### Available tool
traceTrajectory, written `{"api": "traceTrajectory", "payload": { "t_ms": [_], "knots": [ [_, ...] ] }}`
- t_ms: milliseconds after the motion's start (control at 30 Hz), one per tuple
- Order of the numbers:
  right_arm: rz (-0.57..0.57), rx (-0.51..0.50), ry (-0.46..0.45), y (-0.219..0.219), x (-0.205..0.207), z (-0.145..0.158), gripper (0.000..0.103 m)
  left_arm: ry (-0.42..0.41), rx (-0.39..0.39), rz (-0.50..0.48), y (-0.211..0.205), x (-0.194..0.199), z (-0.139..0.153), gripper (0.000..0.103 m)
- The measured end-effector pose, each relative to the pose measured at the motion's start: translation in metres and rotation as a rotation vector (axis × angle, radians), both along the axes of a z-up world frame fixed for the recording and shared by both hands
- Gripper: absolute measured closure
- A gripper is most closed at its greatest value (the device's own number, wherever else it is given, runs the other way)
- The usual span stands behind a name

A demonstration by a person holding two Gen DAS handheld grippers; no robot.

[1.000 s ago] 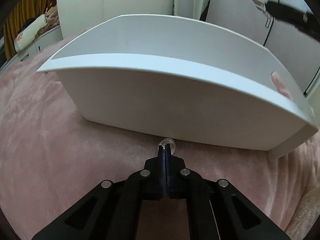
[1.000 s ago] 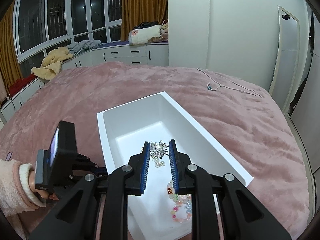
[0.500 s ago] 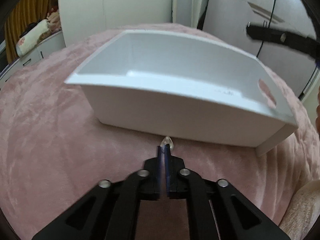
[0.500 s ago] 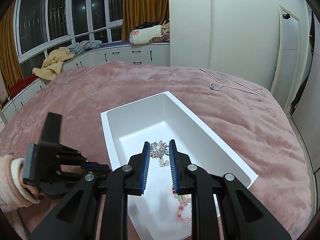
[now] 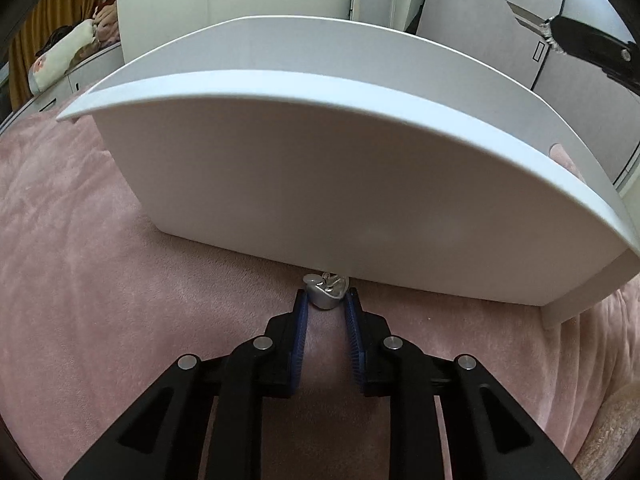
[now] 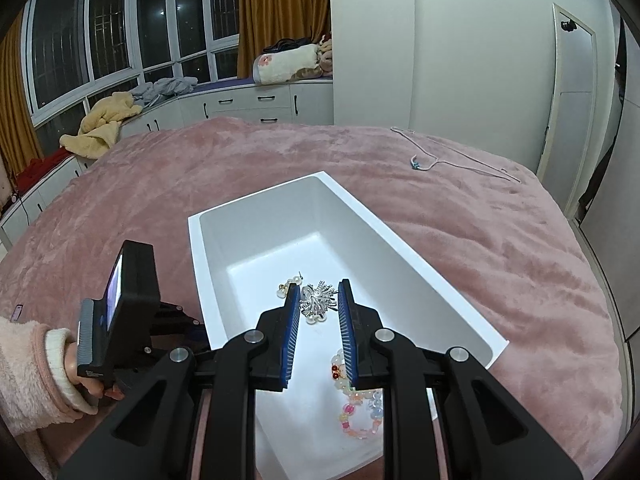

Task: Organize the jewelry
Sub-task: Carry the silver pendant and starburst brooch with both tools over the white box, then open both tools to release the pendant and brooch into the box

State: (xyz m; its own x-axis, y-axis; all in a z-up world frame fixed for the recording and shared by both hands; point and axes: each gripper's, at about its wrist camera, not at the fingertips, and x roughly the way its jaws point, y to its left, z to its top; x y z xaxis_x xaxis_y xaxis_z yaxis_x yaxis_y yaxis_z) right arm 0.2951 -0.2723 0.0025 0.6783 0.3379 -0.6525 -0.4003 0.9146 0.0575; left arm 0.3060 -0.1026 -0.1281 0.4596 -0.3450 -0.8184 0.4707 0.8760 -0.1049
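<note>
The left gripper [image 5: 325, 306] stands with its jaws slightly parted around a small silver ring [image 5: 325, 293], which lies on the pink bedspread [image 5: 100, 280] right against the foot of the white tray's [image 5: 320, 184] long outer wall; whether the pads touch it I cannot tell. Its jaws have just been opening, where a second ago they were pinched on the ring. The risk: the ring sits outside the tray, and a careless re-grip could push it under the wall or into the plush. The right gripper [image 6: 319, 320] hovers, narrowly spread and empty, above the silver brooch [image 6: 316, 302] and bead bracelet [image 6: 356, 408] inside the tray, unchanged.
</note>
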Motion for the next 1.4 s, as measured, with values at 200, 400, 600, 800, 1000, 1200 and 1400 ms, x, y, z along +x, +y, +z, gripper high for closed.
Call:
{"api": "traceTrajectory", "payload": {
  "t_ms": [200,400,600,800,1000,1200,1400],
  "knots": [
    [0.01,0.004,0.003,0.005,0.0,-0.002,0.083,-0.02,-0.02,0.001,0.014,-0.016,0.013,0.08],
    [0.02,0.009,-0.003,0.008,0.001,0.0,0.083,-0.074,-0.054,0.014,0.035,-0.029,0.048,0.08],
    [0.024,0.015,-0.021,0.01,0.0,0.008,0.083,-0.17,-0.081,0.0,0.039,-0.037,0.1,0.08],
    [0.015,0.015,-0.029,0.008,0.002,0.014,0.083,-0.233,-0.115,-0.024,0.021,-0.025,0.147,0.08],
    [-0.015,0.004,-0.01,0.002,0.003,0.008,0.083,-0.229,-0.028,-0.039,-0.021,0.01,0.152,0.08],
    [-0.048,-0.019,0.031,-0.005,0.007,-0.01,0.081,-0.198,0.033,-0.025,-0.052,0.035,0.134,0.079],
    [-0.055,-0.052,0.0,-0.008,-0.001,-0.013,0.029,-0.19,0.036,0.036,-0.051,0.033,0.121,0.051]
  ]
}}
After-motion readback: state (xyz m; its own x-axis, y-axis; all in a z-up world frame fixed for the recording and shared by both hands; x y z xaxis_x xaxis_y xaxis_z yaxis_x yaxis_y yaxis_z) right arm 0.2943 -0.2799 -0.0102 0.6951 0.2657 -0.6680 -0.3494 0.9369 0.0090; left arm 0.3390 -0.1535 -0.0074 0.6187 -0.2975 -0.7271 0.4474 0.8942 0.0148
